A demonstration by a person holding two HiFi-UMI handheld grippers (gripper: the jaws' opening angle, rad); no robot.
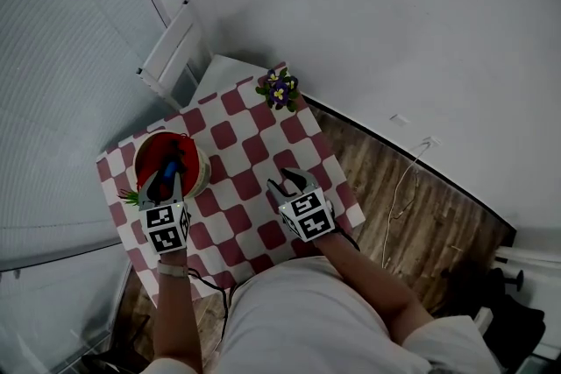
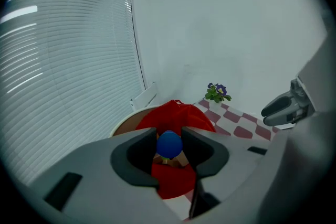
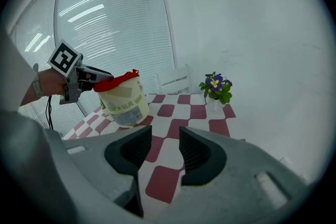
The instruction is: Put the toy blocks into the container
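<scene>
A cream bucket (image 1: 200, 173) with a red top (image 3: 118, 81) stands at the left end of the checked table (image 1: 254, 153). My left gripper (image 1: 166, 175) hangs over its red opening (image 2: 176, 115), shut on a blue round toy block (image 2: 169, 143) with a tan piece under it. The same gripper shows in the right gripper view (image 3: 105, 79), level with the bucket's rim. My right gripper (image 1: 294, 181) is over the table's right part, well apart from the bucket. Its jaws stand apart (image 3: 166, 147), and only checked cloth shows between them.
A small pot of purple flowers (image 1: 279, 89) stands at the table's far corner. A white slatted frame (image 1: 171, 52) leans by the blinds behind the table. Something green (image 1: 129, 197) lies beside the bucket. Wooden floor with a cable (image 1: 399, 188) lies to the right.
</scene>
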